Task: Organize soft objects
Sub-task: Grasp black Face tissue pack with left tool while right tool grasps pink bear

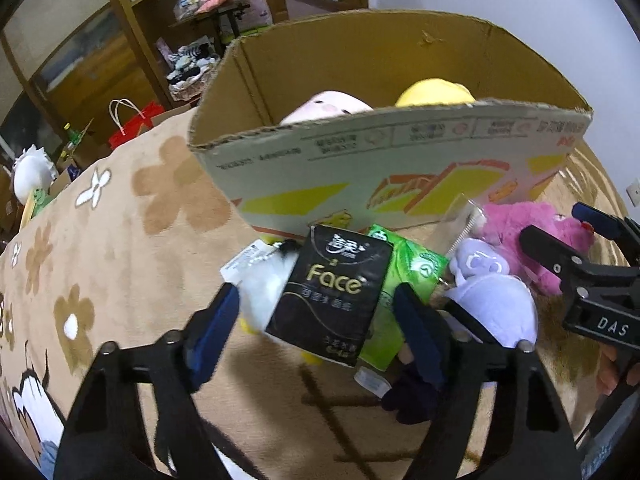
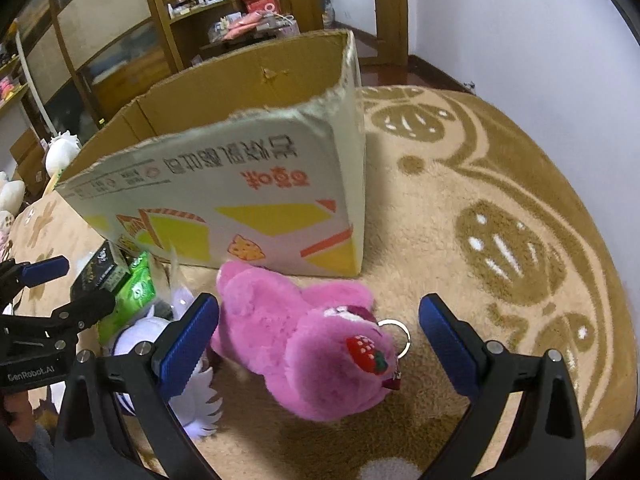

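Observation:
A black "Face" tissue pack [image 1: 332, 296] lies on the rug against a green tissue pack [image 1: 412, 268] and a white plush [image 1: 264, 292]. My left gripper [image 1: 318, 312] straddles the black pack; its pads stand just clear of it. A lilac plush [image 1: 496, 300] lies to the right. My right gripper [image 2: 320, 330] is open on either side of a pink plush bear [image 2: 304, 344] with a strawberry patch and key ring. Behind stands an open cardboard box [image 1: 360, 152], holding a pale pink plush [image 1: 328, 106] and a yellow plush [image 1: 434, 92].
The patterned beige rug [image 2: 500, 200] spreads wide to the right of the box. Wooden shelves [image 1: 160, 12] with clutter stand behind. A red paper bag [image 1: 136, 122] and a white plush [image 1: 32, 168] sit beyond the rug's left edge. A hand [image 1: 612, 372] grips the right tool.

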{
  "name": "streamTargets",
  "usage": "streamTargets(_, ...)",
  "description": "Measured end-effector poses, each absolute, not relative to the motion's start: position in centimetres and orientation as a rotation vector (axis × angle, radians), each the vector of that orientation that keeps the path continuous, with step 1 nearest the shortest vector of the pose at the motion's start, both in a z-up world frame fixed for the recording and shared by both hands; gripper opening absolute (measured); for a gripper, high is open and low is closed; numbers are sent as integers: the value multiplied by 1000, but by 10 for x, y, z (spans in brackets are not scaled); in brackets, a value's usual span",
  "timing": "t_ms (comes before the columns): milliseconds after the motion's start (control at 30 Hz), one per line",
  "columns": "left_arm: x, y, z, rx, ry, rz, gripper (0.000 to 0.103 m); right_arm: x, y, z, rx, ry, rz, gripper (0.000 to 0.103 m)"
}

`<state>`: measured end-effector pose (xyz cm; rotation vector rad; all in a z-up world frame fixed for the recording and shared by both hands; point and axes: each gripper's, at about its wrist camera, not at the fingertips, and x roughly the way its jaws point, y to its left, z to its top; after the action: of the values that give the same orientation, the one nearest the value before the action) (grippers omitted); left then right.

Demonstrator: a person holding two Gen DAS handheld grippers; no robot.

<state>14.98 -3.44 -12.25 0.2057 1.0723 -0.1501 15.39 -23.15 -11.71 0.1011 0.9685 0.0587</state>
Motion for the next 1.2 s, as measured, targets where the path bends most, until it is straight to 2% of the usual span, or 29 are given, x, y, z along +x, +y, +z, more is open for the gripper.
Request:
streamTargets(67,149,-36,-123,199,1075,-167,59,155,-232,-121,114,983,62,103)
streamTargets(133,149,-36,-123,182,1077,-181,54,156,-233,-124,122,992,64,103)
streamTargets(800,152,-28,-125,145,1104,-160,54,169,-242,-143,167,1038,74,103)
streamTargets(900,151,-27,-125,134,1102,-157,53,170,-240,-143,156,1044,93,97)
streamTargets(967,152,-26,-125,130,1103,-157,53,170,-238,-143,161,1043,108,84)
streamTargets(1200,153,-17,-124,110,1097,-145,53,166,-234,-141,175,1040,122,81)
